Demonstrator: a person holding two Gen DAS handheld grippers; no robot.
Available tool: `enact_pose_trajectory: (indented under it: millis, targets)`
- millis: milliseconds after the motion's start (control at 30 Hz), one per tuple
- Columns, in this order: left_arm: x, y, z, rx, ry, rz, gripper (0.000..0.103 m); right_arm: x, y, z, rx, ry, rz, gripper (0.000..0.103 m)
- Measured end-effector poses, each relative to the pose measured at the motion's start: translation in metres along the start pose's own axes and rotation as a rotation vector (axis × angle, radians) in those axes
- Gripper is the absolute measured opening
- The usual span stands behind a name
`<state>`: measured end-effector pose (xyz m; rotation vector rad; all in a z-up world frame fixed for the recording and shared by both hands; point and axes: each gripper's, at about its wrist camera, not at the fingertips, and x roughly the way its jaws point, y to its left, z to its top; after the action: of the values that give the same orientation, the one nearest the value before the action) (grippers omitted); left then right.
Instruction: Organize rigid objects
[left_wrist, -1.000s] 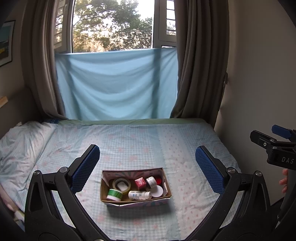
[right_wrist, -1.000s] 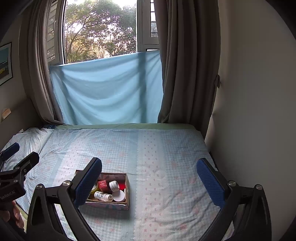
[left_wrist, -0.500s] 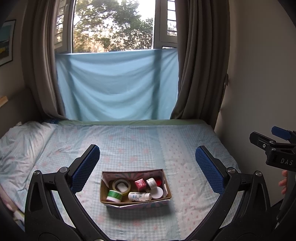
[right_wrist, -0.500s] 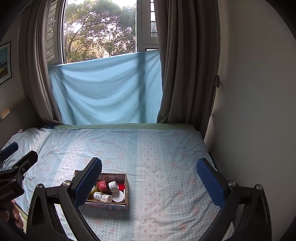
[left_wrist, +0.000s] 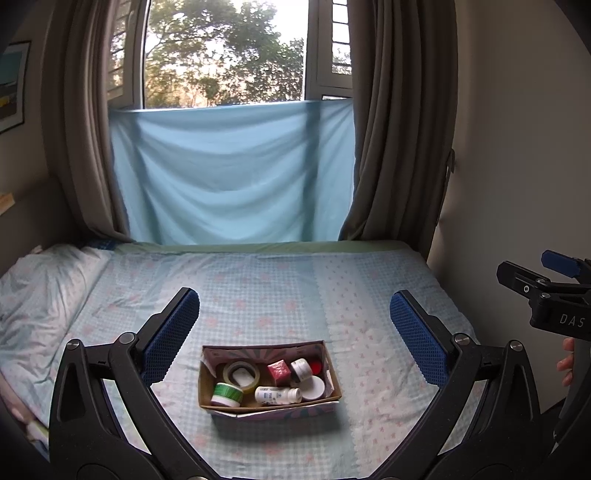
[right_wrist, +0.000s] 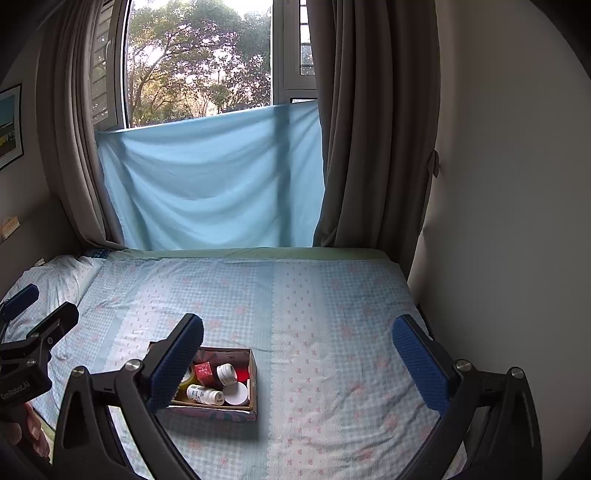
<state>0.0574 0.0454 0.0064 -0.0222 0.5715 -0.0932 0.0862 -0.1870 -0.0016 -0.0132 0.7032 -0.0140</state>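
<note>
No change over last second: tape roll (left_wrist: 241, 374), bottle (left_wrist: 277, 395), jars inside cardboard box (left_wrist: 236, 409) on bed (left_wrist: 258, 295); both tongs (left_wrist: 293, 341) (right_wrist: 297, 363) apart, empty, back from box.

Open bed (left_wrist: 280, 291) on every side of the cardboard box (left_wrist: 328, 354), box top uncovered — reachable from above, jars and tape roll (left_wrist: 242, 374) packed close inside, little gap between them, wall (right_wrist: 509, 221) hemming the bed's right edge — curtains (left_wrist: 391, 147) behind.
</note>
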Motion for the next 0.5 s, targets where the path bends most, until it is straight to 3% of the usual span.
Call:
enact_pose_trajectory:
  millis: [500]
  targets:
    - [-0.0022, 0.0030, 0.0035, -0.020, -0.045, 0.016, 0.103, 0.0010, -0.0054, 0.0052, 0.003, -0.011, -0.004, 0.102]
